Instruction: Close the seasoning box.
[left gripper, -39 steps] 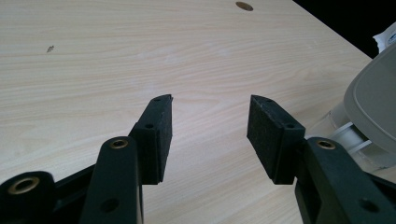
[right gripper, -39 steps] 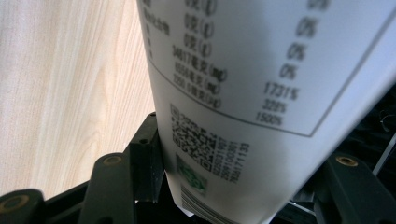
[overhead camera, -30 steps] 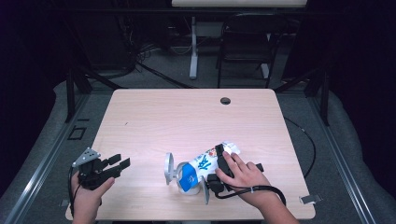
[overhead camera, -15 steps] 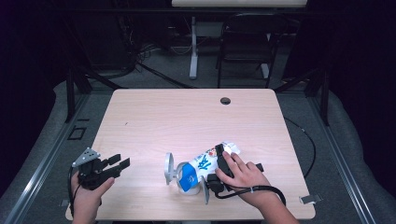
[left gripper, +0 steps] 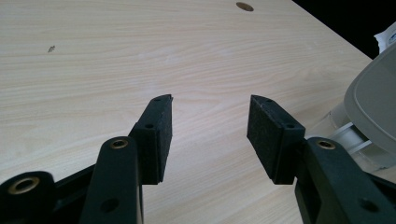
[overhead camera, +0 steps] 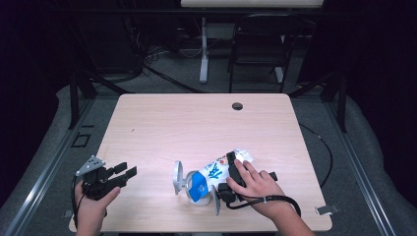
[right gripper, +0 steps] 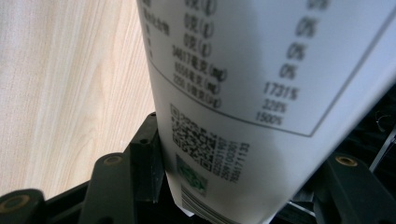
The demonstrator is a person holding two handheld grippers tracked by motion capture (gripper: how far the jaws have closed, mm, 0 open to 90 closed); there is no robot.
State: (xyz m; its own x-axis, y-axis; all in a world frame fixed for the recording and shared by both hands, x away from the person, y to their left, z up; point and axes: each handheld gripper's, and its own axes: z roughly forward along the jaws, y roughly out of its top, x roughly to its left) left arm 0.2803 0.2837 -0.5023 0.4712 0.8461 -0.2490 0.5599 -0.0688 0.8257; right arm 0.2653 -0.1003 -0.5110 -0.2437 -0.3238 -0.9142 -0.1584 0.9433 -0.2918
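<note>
Pouch (overhead camera: 216,173), white and blue with printed label and QR code, lies on its side on surface (overhead camera: 196,128) near front edge, clamped in right tool (overhead camera: 227,183). Left tool (overhead camera: 124,173) gapes empty, well apart.

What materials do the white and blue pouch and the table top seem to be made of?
Pouch: probably thin plastic film, smooth with a slight sheen; it carries fine printed text and a code, and its end looks crinkled. The right claw grips it.
Table top: pale wood grain, matte; likely laminate or veneer, though I cannot tell which.
</note>
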